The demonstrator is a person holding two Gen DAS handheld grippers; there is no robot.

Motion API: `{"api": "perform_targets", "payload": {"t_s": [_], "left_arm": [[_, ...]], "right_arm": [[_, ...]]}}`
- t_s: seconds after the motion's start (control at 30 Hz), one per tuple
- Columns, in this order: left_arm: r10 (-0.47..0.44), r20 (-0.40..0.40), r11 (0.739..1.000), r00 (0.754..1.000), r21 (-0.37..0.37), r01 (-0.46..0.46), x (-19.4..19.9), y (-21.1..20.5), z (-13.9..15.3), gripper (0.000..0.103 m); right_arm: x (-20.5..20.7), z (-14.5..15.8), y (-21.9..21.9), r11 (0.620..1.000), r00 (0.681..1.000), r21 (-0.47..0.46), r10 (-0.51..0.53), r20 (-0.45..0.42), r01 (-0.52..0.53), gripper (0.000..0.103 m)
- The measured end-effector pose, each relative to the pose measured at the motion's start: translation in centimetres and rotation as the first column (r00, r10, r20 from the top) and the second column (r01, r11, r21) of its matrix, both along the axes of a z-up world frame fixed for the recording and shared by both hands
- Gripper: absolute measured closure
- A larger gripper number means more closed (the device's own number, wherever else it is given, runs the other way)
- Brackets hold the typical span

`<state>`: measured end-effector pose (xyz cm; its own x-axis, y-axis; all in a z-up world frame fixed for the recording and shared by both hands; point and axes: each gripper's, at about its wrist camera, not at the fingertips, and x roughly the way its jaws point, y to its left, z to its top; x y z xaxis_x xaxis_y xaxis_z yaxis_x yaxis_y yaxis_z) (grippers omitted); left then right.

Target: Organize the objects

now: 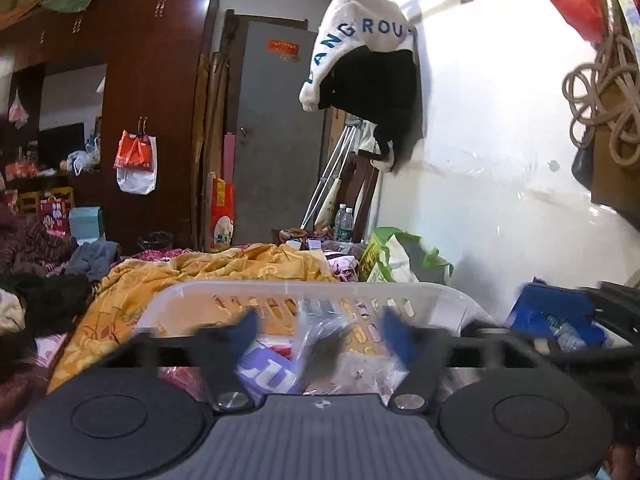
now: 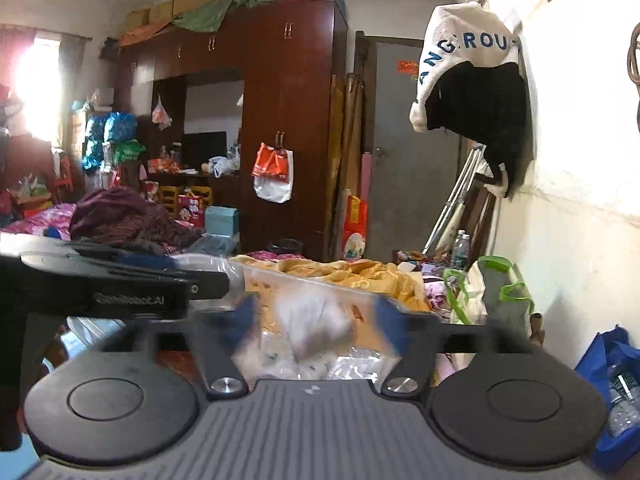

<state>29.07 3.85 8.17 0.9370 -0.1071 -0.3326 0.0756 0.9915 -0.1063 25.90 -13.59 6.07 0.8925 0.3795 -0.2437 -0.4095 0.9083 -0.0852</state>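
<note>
Over the white basket [image 1: 308,292], the left gripper [image 1: 320,328] stands wide open, empty, above blurred packets – one purple [image 1: 268,372]. The right gripper [image 2: 316,320], also spread, frames a clear bag [image 2: 308,324]; contact unclear. A wall garment [image 1: 360,32] reads "ANGROU".

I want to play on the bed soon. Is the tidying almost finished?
Not yet. The white basket already holds packets, including a purple one. Both the left gripper and right gripper are open over it, with blurry clear bags between their fingers. The yellow quilt and clothes are still messy.
</note>
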Motion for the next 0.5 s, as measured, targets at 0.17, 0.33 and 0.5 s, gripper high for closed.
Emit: {"api": "perform_targets", "payload": {"t_s": [0.17, 0.33, 0.5], "left_arm": [[-0.034, 0.056, 0.999, 0.998, 0.008, 0.034, -2.6, 0.1, 0.1, 0.02], [-0.069, 0.096, 0.998, 0.993, 0.016, 0.067, -6.3, 0.2, -0.1, 0.0], [-0.098, 0.088, 0.995, 0.991, 0.0, 0.099, -9.4, 0.5, -1.3, 0.0]], "right_arm": [[-1.9, 0.4, -2.0, 0.997, 0.999, 0.069, 0.02, 0.025, -0.022, 0.0], [-3.4, 0.4, -3.0, 0.998, 0.999, 0.043, -0.038, -0.022, 0.039, 0.0], [-5.3, -0.9, -3.6, 0.993, 0.993, 0.044, -0.105, -0.061, 0.108, 0.0]]}}
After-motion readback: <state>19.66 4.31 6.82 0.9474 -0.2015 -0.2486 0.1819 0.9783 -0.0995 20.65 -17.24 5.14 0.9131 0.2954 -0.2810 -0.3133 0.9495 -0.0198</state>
